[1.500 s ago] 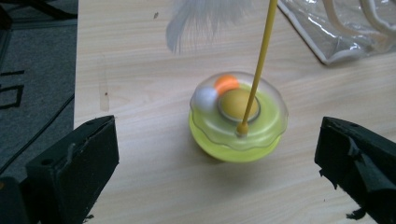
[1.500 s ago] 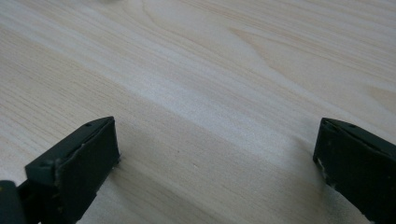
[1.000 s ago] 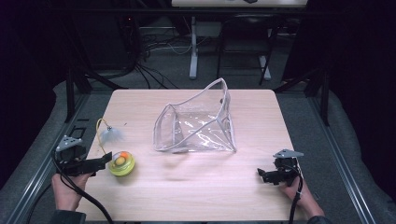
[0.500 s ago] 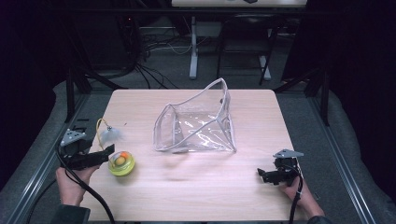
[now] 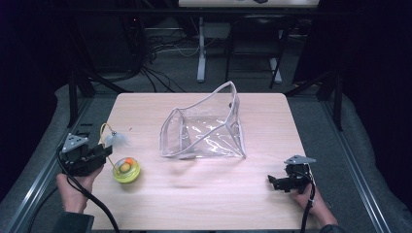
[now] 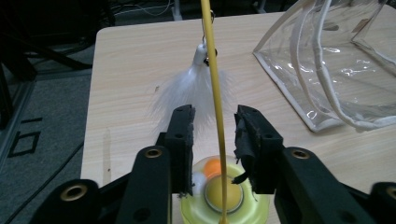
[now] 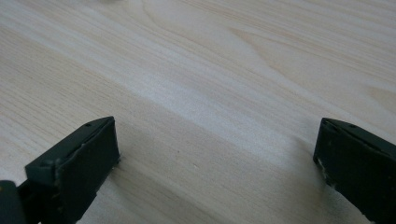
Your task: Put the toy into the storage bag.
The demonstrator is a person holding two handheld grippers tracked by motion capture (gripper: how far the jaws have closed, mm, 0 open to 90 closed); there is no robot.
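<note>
Tabletop [image 5: 204, 194]; toy's wand [image 6: 214, 93] upright

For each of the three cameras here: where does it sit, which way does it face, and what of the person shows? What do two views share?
High view: above the person's side, looking forward and down on the table; both hands, left tool and right tool show.
Left gripper view: rides the left tool, looking along its jaws, which have just been closing around the thin yellow wand without gripping it.
Right gripper view: rides the right tool, jaws wide apart, facing bare table.
Shared: high and left gripper views both show the feather toy and clear bag.
</note>
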